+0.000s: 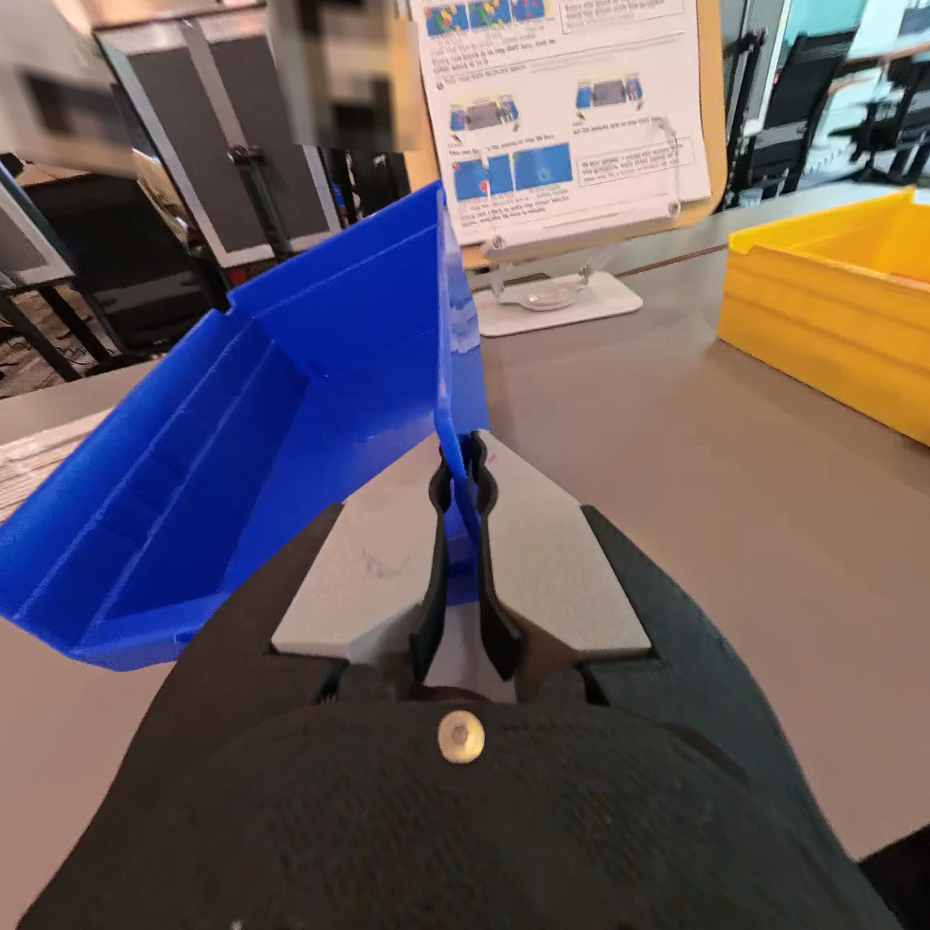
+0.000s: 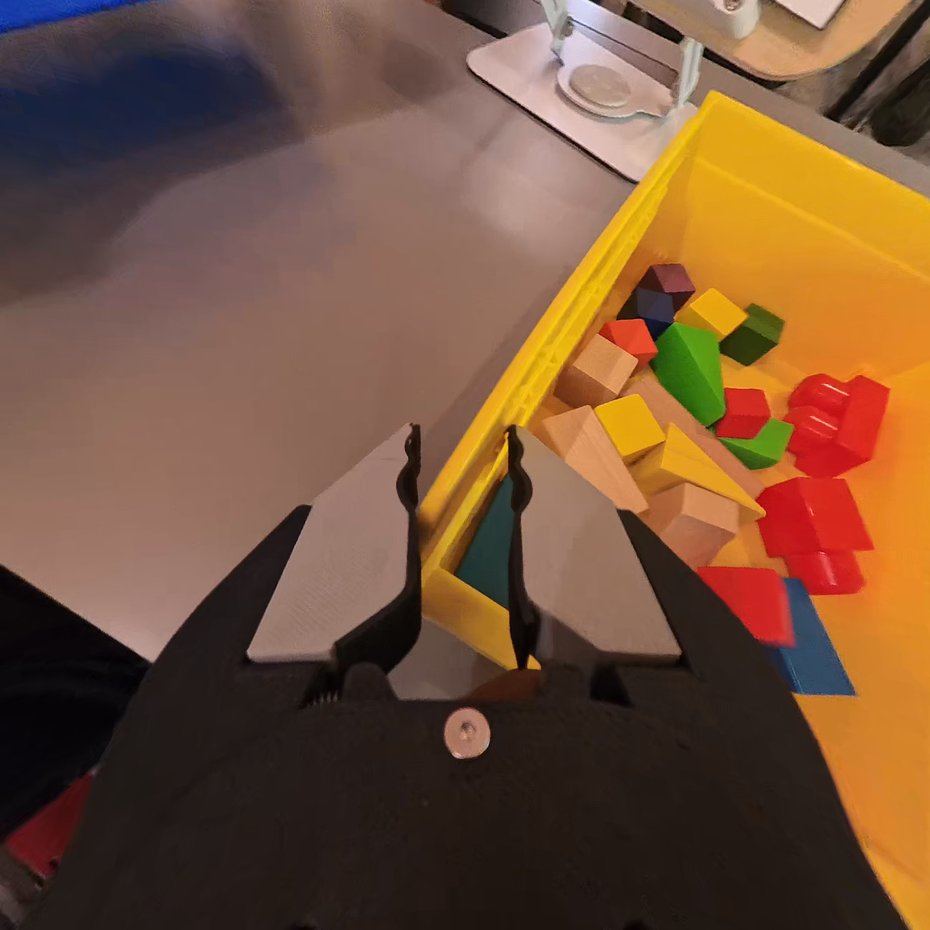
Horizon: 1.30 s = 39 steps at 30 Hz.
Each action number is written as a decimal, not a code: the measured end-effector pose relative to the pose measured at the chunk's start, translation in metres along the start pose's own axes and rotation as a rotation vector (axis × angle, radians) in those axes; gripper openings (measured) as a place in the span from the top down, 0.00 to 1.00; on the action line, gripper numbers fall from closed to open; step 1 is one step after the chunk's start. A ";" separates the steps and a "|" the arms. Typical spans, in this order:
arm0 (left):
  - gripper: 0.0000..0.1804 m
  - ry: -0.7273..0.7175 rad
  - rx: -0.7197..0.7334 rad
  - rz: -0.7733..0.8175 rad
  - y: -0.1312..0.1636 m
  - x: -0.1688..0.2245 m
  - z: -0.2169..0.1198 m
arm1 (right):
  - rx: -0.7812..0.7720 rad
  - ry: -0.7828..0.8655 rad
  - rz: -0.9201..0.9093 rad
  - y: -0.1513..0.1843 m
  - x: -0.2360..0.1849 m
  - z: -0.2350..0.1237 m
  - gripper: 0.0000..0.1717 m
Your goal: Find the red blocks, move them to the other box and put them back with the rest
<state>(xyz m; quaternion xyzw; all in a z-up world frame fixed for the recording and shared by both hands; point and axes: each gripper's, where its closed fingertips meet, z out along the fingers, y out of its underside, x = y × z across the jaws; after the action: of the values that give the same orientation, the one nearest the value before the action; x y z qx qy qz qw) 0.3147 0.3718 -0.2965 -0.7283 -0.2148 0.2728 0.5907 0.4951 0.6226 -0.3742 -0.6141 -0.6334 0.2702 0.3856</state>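
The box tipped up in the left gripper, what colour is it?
Blue. The box, its wall clamped in the left gripper, shows best in the left wrist view.

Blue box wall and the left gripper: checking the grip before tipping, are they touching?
Touching. Left wrist view shows the left gripper fingers closed on the blue box wall.

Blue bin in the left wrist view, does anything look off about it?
Yes. The blue bin is tipped up off the grey table, clamped by its side wall in the left gripper. No blocks show inside it.
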 end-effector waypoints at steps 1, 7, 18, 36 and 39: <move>1.00 -0.007 0.032 -0.022 -0.006 -0.006 -0.006 | -0.004 0.006 -0.010 -0.002 -0.005 0.002 0.81; 0.99 -0.076 0.187 0.027 -0.063 -0.025 -0.059 | -0.010 -0.035 -0.027 -0.025 -0.052 0.022 0.80; 0.99 -0.157 0.319 0.041 -0.100 -0.048 -0.112 | 0.012 -0.265 -0.167 -0.100 -0.223 0.084 0.75; 0.99 0.151 0.401 0.213 -0.145 0.097 -0.087 | 0.488 -0.252 -0.186 -0.100 -0.083 -0.082 0.90; 0.99 0.302 0.393 0.260 -0.155 0.162 -0.063 | 0.403 -0.158 -0.148 -0.066 -0.032 -0.094 0.86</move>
<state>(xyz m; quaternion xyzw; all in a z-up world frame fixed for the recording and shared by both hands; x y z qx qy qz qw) 0.4799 0.4603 -0.1585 -0.6537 0.0281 0.2711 0.7060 0.5325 0.5724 -0.2732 -0.4537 -0.6382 0.4093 0.4684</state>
